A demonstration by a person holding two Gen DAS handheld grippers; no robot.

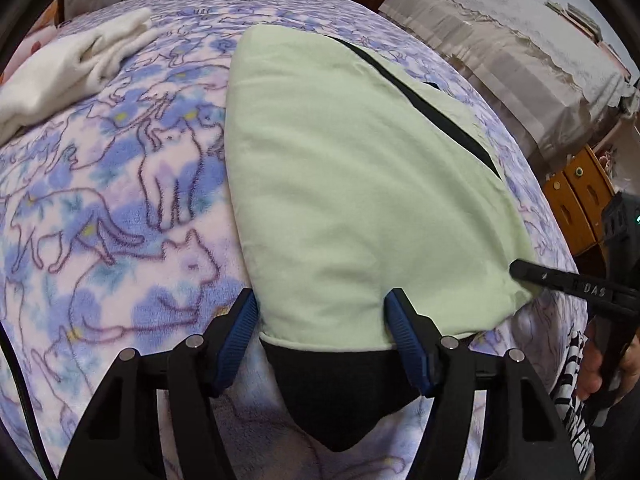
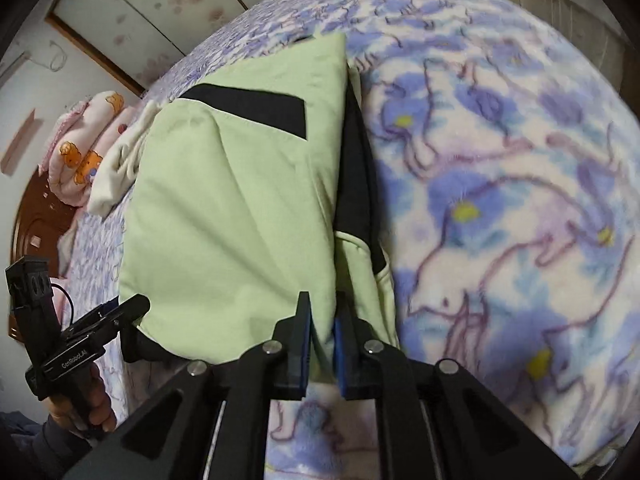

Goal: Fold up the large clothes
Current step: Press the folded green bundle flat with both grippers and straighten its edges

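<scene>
A light green garment with black panels (image 1: 352,184) lies folded on the cat-print blanket (image 1: 120,208). My left gripper (image 1: 322,304) is open, its blue pads on either side of the garment's near left corner, where a black layer sticks out below. My right gripper (image 2: 322,320) is shut on the garment's near right edge (image 2: 240,200); green cloth is pinched between its blue pads. The right gripper also shows in the left wrist view (image 1: 520,270) at the garment's right corner. The left gripper shows in the right wrist view (image 2: 138,306).
A folded white garment (image 1: 68,68) lies at the blanket's far left. A pink bear-print quilt (image 2: 80,148) sits beyond it. A cloth-covered table (image 1: 512,48) and a wooden cabinet (image 1: 580,200) stand to the right of the bed.
</scene>
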